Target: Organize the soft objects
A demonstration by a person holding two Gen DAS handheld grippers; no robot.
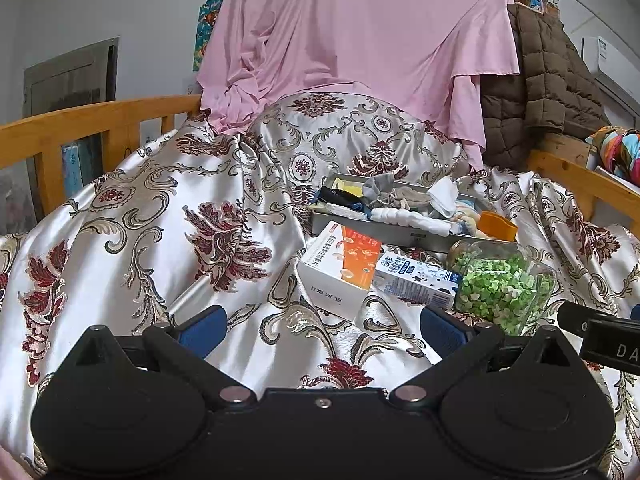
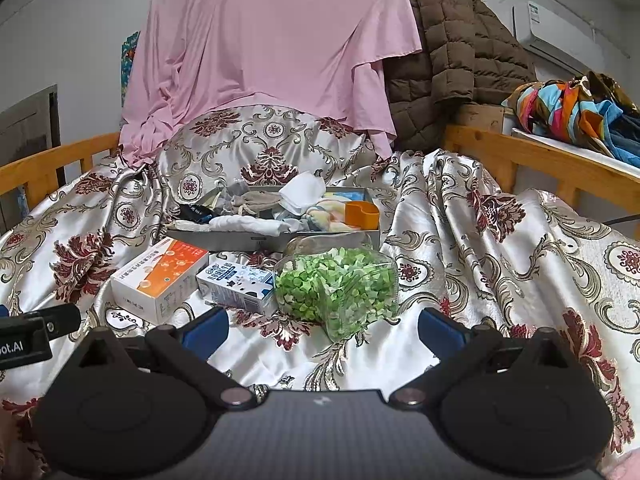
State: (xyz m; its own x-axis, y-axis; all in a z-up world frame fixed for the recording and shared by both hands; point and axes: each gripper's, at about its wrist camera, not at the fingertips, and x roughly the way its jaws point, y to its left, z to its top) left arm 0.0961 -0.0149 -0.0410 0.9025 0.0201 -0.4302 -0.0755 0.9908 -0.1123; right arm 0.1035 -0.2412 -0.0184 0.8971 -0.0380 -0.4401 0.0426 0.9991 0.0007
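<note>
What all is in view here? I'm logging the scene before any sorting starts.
Metal tray: one, grey, mid-bed, holding socks and cloths.
Orange container: one, tray's right end.
White roll: one, tray's front.
Orange-white box: one, before tray, left.
Milk carton: one, white-blue, lying beside box.
Clear jar: one, lying down, green bits inside.
Bedspread: floral satin.
Pink sheet: draped behind.
Brown jacket: right rear.
Left gripper: open, empty.
Right gripper: open, empty.
</note>
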